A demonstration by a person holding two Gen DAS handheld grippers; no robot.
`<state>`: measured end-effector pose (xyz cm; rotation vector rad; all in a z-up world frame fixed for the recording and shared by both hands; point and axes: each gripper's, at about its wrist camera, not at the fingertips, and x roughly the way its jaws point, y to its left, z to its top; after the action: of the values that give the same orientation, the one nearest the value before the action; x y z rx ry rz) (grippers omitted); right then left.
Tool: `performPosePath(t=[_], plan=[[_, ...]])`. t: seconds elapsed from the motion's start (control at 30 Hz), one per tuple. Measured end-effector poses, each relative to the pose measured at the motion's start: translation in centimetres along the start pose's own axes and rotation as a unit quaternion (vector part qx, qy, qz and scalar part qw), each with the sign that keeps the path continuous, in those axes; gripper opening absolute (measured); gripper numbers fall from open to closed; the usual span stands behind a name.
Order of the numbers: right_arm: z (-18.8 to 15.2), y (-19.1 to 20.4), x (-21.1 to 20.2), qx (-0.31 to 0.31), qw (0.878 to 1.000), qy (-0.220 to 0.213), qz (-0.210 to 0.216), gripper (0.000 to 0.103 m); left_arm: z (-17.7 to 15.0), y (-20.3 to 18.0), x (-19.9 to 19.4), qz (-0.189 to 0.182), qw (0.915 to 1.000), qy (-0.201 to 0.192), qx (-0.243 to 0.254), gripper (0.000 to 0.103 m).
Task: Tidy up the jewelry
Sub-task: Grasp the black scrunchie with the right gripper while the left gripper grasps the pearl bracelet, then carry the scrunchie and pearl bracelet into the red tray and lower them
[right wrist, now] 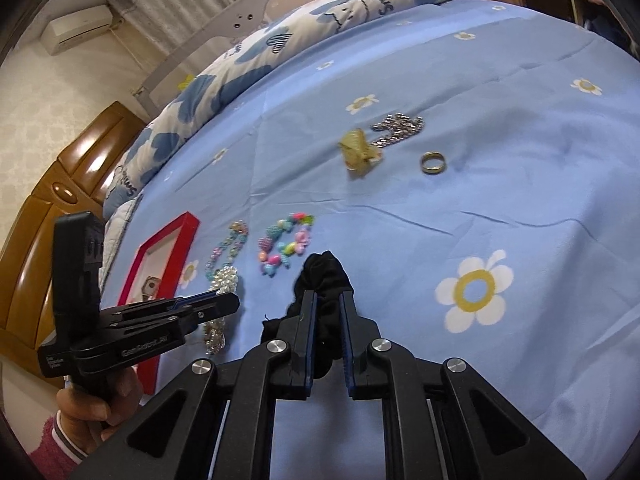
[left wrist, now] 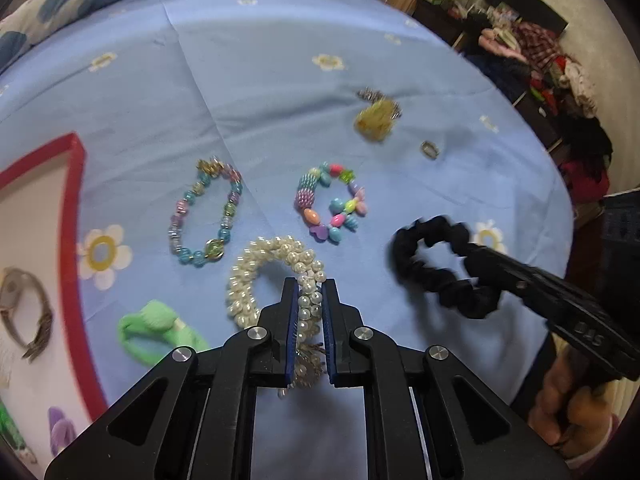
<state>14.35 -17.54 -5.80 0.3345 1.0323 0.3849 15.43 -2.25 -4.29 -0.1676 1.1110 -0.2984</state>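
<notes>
Lying inside the red-rimmed tray (left wrist: pixel 76 216), a watch (left wrist: pixel 24 312).

Readable text is scarce. Left gripper (right wrist: pixel 224 304) body carries white lettering, looks like "GenRobot.AI", partly blurred; the small label below it is illegible. Right gripper (left wrist: pixel 476 256) body shows embossed "DAS". The quilt (right wrist: pixel 360 0) has dark cursive print, unreadable.

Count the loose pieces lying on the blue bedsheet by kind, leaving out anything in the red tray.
Bead bracelets: 3 (pearl, blue-green, multicolour)
Scrunchies: 2 (black, green)
Ring: 1
Yellow hair clip: 1
Silver chain: 1
Total: 8
</notes>
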Motion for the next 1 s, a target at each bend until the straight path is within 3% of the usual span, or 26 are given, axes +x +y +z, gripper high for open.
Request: performPosePath(t=[0.57,1.0], plan=[[-0.2,7.1,0.4,-0.049,0.997,0.005,0.065,0.01,-3.3,4.4,-9.1,-0.003,0.9932,-0.079,-0.086,0.009],[-0.8,13.7,2.5,-0.093,0.989,0.025,0.113,0.01,-6.3,9.7,-13.3,0.032,0.983,-0.11,-0.144,0.009]])
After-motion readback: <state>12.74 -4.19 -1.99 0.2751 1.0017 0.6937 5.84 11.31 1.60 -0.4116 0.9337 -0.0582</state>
